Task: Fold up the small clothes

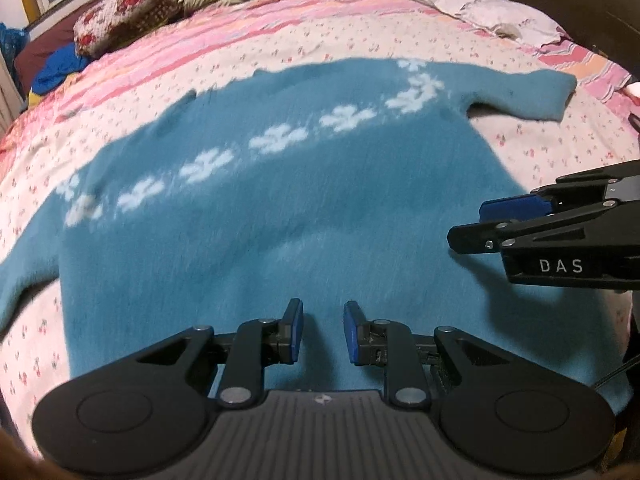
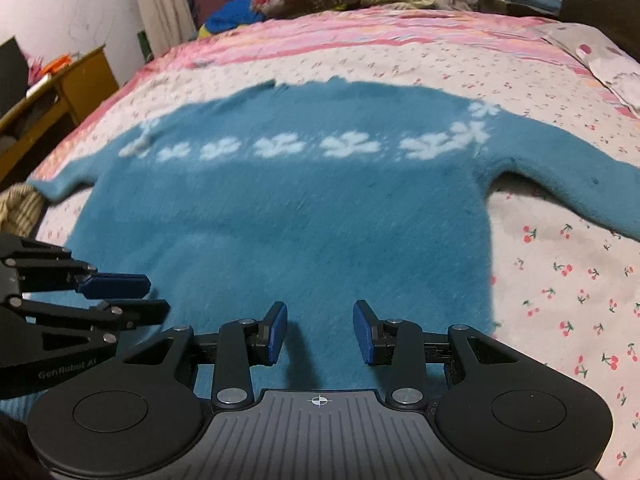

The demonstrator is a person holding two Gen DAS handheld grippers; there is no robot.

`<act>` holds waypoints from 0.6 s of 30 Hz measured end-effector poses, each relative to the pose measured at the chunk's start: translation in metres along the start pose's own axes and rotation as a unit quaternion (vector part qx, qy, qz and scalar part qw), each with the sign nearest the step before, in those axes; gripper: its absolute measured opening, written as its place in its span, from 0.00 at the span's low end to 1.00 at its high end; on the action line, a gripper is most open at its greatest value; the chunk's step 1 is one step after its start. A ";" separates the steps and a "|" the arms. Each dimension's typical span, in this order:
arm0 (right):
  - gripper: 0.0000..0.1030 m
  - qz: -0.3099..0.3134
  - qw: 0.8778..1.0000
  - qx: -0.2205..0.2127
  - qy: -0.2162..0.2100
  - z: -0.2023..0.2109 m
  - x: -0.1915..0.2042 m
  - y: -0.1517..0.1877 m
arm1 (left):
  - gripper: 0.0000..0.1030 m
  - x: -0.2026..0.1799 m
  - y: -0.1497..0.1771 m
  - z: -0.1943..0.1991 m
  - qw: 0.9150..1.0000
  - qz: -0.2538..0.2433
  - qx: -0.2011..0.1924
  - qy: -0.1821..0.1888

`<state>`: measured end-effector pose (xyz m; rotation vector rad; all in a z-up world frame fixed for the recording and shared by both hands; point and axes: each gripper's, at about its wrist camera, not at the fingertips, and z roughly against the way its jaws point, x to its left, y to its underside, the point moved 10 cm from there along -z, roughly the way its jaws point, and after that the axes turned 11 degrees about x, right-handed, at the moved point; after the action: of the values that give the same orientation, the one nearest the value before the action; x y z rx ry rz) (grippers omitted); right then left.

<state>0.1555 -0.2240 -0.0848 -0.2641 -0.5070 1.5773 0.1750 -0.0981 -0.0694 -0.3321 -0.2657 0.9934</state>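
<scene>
Both tools hang over the near hem of the sweater, fingers apart, nothing in them.

Left tool [image 1: 323, 330] and right tool [image 2: 320, 330] sit side by side above the teal sweater [image 2: 304, 208], which lies flat on the bed [image 2: 560, 280] with sleeves spread and white flowers across the chest. Sweater looks smeary, the near hem is hidden behind the tools, and one sleeve runs off the frame edge. Pillows [image 1: 120, 16] sit beyond the sweater.

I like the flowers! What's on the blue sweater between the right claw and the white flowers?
Nothing: in the right wrist view, only bare fuzzy teal sweater stretches from the open right claw to the row of white flowers.
</scene>
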 end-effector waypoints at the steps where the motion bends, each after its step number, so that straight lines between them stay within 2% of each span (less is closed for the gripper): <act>1: 0.35 -0.004 1.000 -0.004 -0.001 0.002 -0.003 -0.003 | 0.28 -0.002 -0.005 0.000 1.000 -0.001 -0.002 0.000; 12: 0.35 -0.049 0.997 -0.046 0.023 0.015 -0.059 -0.042 | 0.29 -0.040 -0.080 -0.013 0.999 -0.006 -0.022 0.027; 18: 0.35 -0.091 0.993 -0.064 0.050 0.026 -0.116 -0.060 | 0.28 -0.076 -0.130 -0.021 0.998 -0.019 -0.037 0.048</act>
<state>0.2060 -0.3421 -0.0494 -0.3822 -0.5408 1.3497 0.2428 -0.2313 -0.0428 -0.4394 -0.2201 0.9285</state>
